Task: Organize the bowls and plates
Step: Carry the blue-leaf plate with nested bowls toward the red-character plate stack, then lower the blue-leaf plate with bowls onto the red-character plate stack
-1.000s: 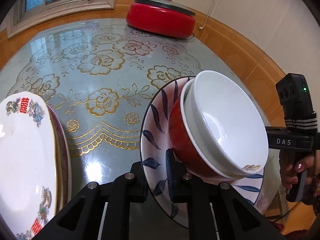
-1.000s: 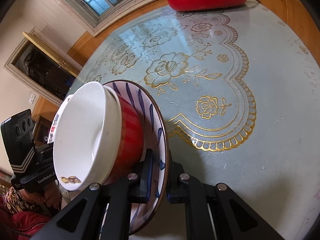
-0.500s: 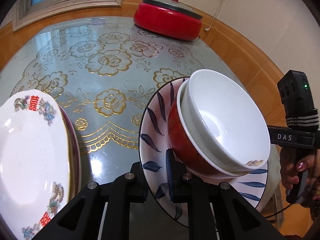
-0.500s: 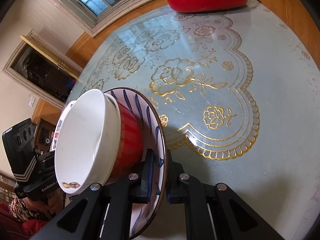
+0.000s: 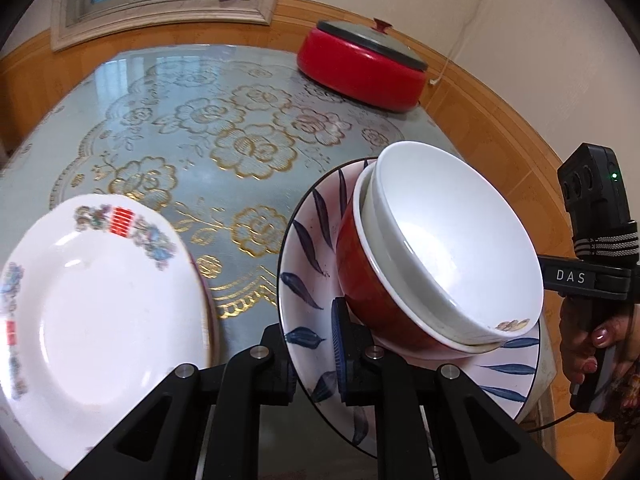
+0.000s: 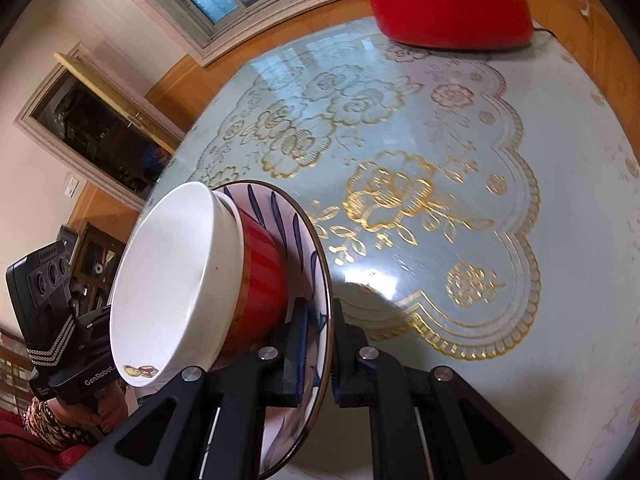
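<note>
My left gripper (image 5: 314, 350) and right gripper (image 6: 316, 354) are each clamped on opposite rim edges of the blue-leaf plate (image 5: 308, 280), held tilted above the table (image 5: 224, 168). On it sits the red bowl (image 5: 360, 292) with the white bowl (image 5: 452, 236) nested inside. White plate (image 5: 100, 320) lies left; red pot (image 5: 360, 68) at far edge.

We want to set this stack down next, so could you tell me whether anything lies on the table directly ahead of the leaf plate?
Nothing visible does. The leaf plate, carrying the red bowl and white bowl, faces bare tablecloth. The red pot sits at the far edge, and the white plate lies off to the left.
</note>
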The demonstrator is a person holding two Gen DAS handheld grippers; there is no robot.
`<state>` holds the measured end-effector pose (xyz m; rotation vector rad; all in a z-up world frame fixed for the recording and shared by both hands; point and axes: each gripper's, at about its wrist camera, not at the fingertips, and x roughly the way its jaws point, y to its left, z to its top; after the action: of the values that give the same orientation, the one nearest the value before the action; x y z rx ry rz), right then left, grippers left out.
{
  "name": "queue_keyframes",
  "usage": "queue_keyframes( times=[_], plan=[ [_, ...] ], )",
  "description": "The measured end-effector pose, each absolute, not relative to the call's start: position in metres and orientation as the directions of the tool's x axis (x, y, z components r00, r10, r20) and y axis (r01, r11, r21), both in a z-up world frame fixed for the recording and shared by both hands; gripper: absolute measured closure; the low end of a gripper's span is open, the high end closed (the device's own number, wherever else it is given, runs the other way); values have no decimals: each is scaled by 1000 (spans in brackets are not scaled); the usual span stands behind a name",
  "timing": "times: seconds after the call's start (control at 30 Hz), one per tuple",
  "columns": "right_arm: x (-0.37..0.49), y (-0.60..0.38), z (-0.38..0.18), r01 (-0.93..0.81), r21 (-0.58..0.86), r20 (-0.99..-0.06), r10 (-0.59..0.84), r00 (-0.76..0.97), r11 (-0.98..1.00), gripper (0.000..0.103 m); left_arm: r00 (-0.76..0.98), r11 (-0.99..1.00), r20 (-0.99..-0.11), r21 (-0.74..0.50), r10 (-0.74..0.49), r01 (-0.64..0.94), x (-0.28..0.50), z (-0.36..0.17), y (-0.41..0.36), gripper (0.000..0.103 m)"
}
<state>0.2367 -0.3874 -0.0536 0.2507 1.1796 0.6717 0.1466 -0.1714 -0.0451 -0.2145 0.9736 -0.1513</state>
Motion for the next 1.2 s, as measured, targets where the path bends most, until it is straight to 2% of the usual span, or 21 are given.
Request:
queue_keyframes(
  times=[0.5,1.2],
  plan=[
    [254,-297,-14,-481,502,-736,647,199,719,94,619,962,-770,-261,-158,-79,128,-10,-87,91],
    [250,-172,-47,-517,544,-729,677,98,661,94,579,954,-812,-221,-66,-201,102,-35,23,91]
  ],
)
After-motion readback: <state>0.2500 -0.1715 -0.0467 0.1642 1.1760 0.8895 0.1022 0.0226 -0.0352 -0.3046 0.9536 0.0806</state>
